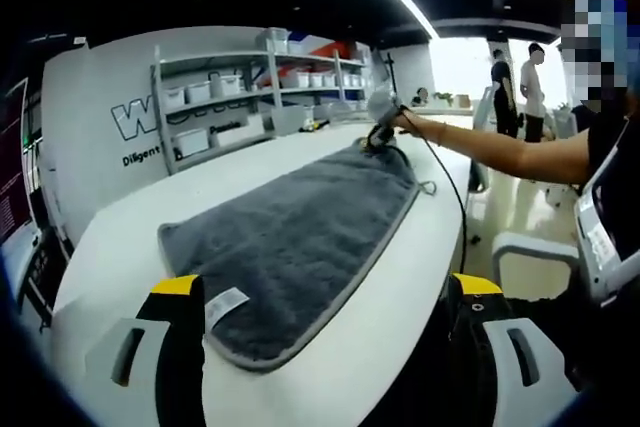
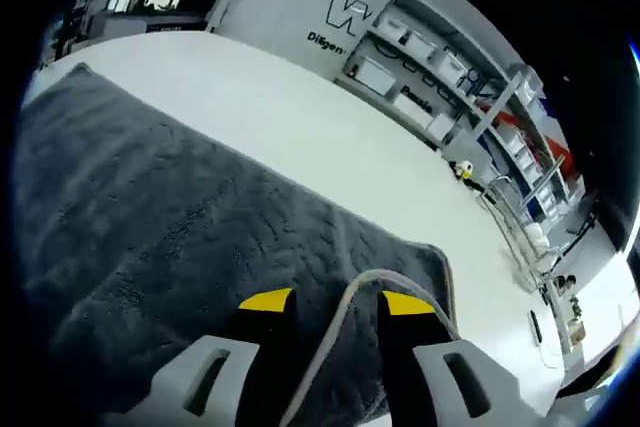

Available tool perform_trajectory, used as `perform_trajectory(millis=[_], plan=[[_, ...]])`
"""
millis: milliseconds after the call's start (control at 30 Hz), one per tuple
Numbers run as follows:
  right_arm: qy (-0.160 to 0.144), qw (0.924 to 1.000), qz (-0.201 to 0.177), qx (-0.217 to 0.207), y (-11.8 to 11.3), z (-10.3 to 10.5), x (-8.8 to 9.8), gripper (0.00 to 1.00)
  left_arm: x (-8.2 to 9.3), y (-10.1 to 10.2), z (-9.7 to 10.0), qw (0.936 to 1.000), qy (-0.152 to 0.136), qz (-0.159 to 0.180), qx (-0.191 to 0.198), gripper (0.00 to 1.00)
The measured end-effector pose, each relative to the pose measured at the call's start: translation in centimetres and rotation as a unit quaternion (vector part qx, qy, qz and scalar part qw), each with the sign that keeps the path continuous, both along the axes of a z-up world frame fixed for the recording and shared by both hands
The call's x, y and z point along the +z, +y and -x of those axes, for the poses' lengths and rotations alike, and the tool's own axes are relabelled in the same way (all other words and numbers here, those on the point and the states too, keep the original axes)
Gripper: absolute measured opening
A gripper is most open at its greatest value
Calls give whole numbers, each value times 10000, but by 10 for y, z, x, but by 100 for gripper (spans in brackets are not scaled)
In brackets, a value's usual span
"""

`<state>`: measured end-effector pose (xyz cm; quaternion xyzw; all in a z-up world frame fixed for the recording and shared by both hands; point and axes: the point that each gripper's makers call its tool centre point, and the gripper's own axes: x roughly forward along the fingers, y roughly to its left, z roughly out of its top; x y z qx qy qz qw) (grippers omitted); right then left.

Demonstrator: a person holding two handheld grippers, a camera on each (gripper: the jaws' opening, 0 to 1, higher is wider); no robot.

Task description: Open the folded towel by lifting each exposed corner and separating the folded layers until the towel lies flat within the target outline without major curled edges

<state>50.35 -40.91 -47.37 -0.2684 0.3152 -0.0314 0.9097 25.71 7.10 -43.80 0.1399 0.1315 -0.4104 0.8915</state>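
1. The grey towel (image 1: 300,237) lies spread out on the white table (image 1: 200,182), soft and fuzzy, with a lighter trim along its edge.
2. A small white tag (image 1: 226,306) sticks out near my left gripper (image 1: 325,292).
3. My left gripper is wide apart and holds nothing.
4. My right gripper (image 2: 335,307) pinches the towel's pale edge (image 2: 350,297) at the far corner.
5. Shelves with white boxes (image 1: 250,97) stand behind the table.

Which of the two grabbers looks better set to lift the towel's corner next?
Probably the right gripper: the grey towel's edge already lies between its jaws at the far corner. The left gripper hangs wide open at the near end, gripping nothing.
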Motion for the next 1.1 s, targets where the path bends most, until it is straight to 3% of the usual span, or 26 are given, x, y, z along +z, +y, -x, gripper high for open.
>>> perform_trajectory(millis=[100,367,733,1100], plan=[[223,9985,467,-150,-13,-1,-5,26,-1,1,0,10000,2,-25,10,99],[114,9991,378,-138,-22,-4,-7,0,1,-1,8,9999,-5,103,-120,99],[-272,9996,-47,-85,-28,19,8,0,-1,-3,7,9999,-3,55,-126,99],[-1052,9928,-537,-216,-47,56,32,0,-2,-8,7,9998,10,25,-172,99]])
